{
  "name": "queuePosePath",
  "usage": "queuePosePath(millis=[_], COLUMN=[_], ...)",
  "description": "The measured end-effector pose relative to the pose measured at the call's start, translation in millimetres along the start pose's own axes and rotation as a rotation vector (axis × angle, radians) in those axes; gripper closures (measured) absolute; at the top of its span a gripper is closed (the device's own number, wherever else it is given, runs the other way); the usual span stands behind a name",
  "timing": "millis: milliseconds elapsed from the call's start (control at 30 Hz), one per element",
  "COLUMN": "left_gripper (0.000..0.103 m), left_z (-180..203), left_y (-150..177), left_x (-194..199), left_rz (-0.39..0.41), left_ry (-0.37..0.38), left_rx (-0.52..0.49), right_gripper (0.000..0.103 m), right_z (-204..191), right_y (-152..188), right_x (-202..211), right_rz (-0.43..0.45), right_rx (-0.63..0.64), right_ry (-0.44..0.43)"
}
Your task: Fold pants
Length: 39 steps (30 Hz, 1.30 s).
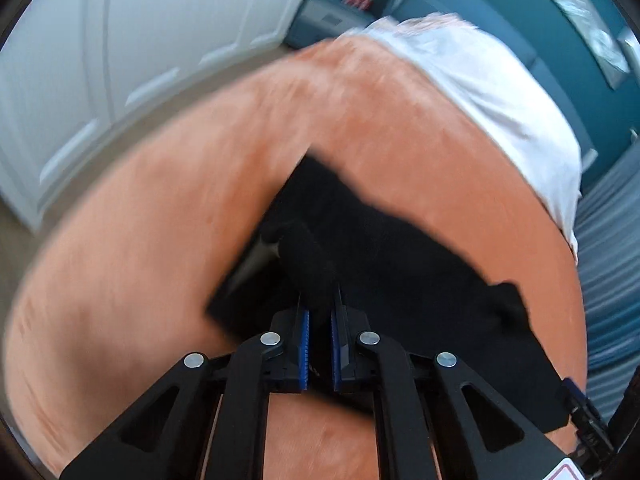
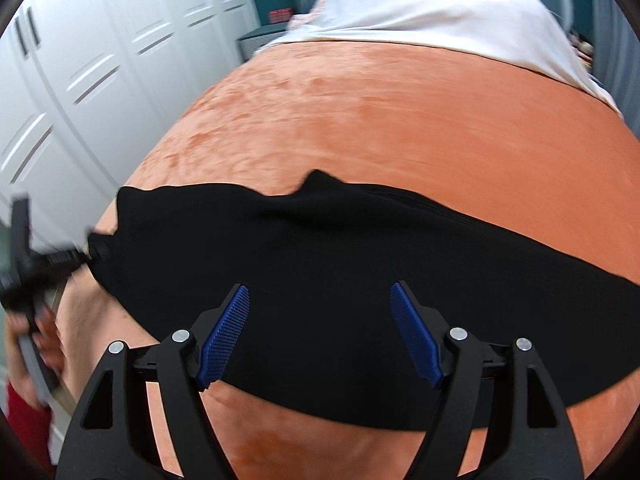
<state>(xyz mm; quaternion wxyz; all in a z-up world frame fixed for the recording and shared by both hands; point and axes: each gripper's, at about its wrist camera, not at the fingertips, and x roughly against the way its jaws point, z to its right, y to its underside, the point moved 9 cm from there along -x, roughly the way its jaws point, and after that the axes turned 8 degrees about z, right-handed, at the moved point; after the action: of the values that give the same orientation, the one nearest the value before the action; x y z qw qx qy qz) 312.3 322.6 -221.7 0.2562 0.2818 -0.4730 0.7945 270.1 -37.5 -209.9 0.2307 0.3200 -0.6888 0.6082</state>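
1. Black fabric: the pants [image 2: 340, 276] lie as one long dark band on an orange bedspread [image 2: 360, 120], at the near part of the bed.
2. Their long axis runs from left to right in the right wrist view, the far edge lying roughly straight with one small peak. Which end is the waistband I cannot tell.
3. The band looks narrow enough that the legs may already be laid one over the other; that is a judgement, since the layers do not show. The shortening folds across the length appear still to be done.
4. The left gripper [image 1: 320, 320] has its blue pads clenched on a bunched piece of the cloth. In the right wrist view it pinches the left end of the pants.
5. The right gripper [image 2: 320, 330] hovers over the middle of the band with its jaws spread wide, grasping nothing.
6. Beyond, a white sheet [image 2: 440, 12] covers the far end of the bed; white cupboard doors [image 2: 100, 60] stand at the left and a teal wall [image 1: 500, 12] at the far side.
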Motion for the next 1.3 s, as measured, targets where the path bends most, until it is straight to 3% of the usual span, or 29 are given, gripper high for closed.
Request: queuePosePath(millis=[67, 133, 167, 233, 300, 367, 433, 467, 533, 600, 700, 833, 967, 1033, 1133, 1300], left_gripper=[0.096, 0.091, 0.089, 0.083, 0.075, 0.068, 0.05, 0.049, 0.05, 0.049, 0.037, 0.03, 0.029, 0.026, 0.024, 0.019], left_z=[25.9, 31.4, 26.0, -7.1, -31.4, -47.7, -55.5, -57.7, -62.3, -58.6, -44.5, -8.6, 32.1, 47.2, 73.4, 107.5], left_y=[-35.8, -39.4, -31.9, 3.2, 37.5, 50.3, 53.0, 53.0, 48.8, 45.2, 40.5, 40.3, 46.2, 49.3, 55.3, 64.0], left_x=[27.9, 30.3, 21.7, -7.6, -19.7, -8.3, 13.5, 24.0, 47.1, 71.5, 91.3, 89.4, 74.4, 67.5, 51.6, 40.7], left_rz=[0.113, 0.123, 0.097, -0.013, -0.091, -0.065, -0.008, 0.009, 0.056, 0.104, 0.15, 0.161, 0.155, 0.155, 0.141, 0.136], left_ry=[0.039, -0.008, -0.054, -0.255, -0.28, -0.3, -0.332, -0.359, -0.447, -0.504, -0.513, -0.493, -0.453, -0.446, -0.43, -0.434], left_rx=[-0.097, -0.161, -0.181, -0.23, -0.189, -0.14, -0.134, -0.134, -0.166, -0.213, -0.246, -0.317, -0.398, -0.433, -0.472, -0.559], right_gripper=[0.031, 0.015, 0.014, 0.014, 0.014, 0.014, 0.016, 0.022, 0.06, 0.081, 0.083, 0.084, 0.082, 0.082, 0.083, 0.081], right_z=[7.7, 14.6, 18.3, 25.1, 29.3, 30.6, 28.6, 22.8, 11.6, -5.6, -31.5, -42.0, -41.0, -41.7, -35.9, -38.7], right_y=[-2.3, -0.6, 2.7, 9.1, 4.3, -8.3, -21.8, -27.4, -29.1, -25.0, -21.4, -27.3, -56.0, -58.3, -35.6, -47.3], right_x=[10.3, 14.7, 11.5, 1.3, -3.1, -11.0, -24.9, -38.5, -61.4, -92.6, -122.2, -171.9, -147.7, -139.3, -177.0, -158.6], right_rz=[0.022, 0.039, 0.034, -0.007, -0.004, 0.007, 0.004, -0.014, -0.06, -0.125, -0.161, -0.179, -0.09, -0.053, -0.158, -0.064], right_rx=[-0.025, -0.019, -0.006, 0.009, 0.017, 0.042, 0.058, 0.085, 0.137, 0.142, 0.153, 0.199, 0.082, 0.09, 0.158, 0.144], right_ry=[0.004, 0.026, 0.045, 0.063, 0.063, 0.06, 0.05, 0.034, 0.01, -0.057, -0.114, -0.055, -0.098, -0.097, -0.032, -0.047])
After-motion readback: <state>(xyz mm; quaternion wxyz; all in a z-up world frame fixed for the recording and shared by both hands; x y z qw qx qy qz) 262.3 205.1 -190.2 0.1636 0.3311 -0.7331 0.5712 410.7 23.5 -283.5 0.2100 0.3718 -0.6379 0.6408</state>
